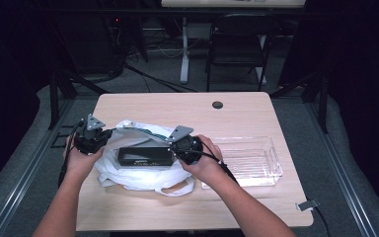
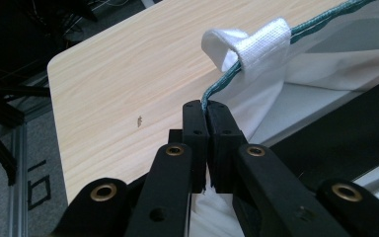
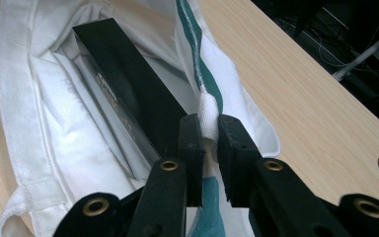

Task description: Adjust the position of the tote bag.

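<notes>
White cloth bag with a green-edged rim, lying crumpled and open on the bench, left of centre. Long black box rests flat inside it, lengthwise across the opening, printed side up.

surface: wooden table | on it: white bag, clear plastic tray

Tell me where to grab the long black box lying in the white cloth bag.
Grip the long black rectangular box across its narrow width near mid-length, coming from above. It lies flat in the open white cloth bag with its top face exposed; cloth probably crowds its ends.
</notes>
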Demonstrator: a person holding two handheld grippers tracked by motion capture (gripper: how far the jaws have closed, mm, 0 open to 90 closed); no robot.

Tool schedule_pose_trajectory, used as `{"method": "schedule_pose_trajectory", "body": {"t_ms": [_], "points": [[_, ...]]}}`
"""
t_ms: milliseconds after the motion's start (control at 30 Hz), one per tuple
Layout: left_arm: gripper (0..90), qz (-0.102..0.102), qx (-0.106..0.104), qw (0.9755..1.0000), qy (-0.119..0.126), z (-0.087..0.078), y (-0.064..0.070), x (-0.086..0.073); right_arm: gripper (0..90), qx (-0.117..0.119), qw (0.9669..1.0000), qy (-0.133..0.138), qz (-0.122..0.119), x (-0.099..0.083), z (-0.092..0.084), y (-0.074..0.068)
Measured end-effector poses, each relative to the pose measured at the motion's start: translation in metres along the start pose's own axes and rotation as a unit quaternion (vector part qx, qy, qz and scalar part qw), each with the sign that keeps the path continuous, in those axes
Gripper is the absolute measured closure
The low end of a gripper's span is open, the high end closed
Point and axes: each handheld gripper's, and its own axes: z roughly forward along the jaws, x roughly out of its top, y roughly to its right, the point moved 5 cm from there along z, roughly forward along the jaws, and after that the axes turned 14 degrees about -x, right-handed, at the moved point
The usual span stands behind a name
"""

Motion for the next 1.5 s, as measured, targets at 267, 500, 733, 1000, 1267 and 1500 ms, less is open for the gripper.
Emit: {"method": "schedule_pose_trajectory", "body": {"t_ms": [267,500,733,1000,1267,1500], "points": [[88.3,-0.002,-0.002,1.0000,-0.001,0.001,-0.001,0.001,83.3,-0.025,0.9996,0.003,-0.008,0.003,0.000,0.002],[88.3,-0.002,-0.001,1.0000,-0.002,0.002,-0.001,0.001,83.9,-0.051,0.9987,0.007,0.002,0.007,0.003,0.005],[88.3,-0.001,-0.003,1.0000,-0.008,0.006,-0.001,0.002,84.3,-0.074,0.9973,-0.002,0.001,0.008,0.011,0.012],[88.3,-0.003,-0.006,0.9999,-0.011,0.009,-0.001,0.004,84.5,-0.088,0.9961,-0.009,0.008,0.008,0.020,0.019],[88.4,-0.005,-0.004,0.9999,-0.012,0.012,-0.002,0.004,84.7,-0.106,0.9943,-0.009,0.012,0.013,0.025,0.023],[88.5,-0.004,-0.006,0.9998,-0.018,0.015,-0.001,0.005,84.6,-0.106,0.9939,-0.017,0.027,0.013,0.030,0.026]]}}
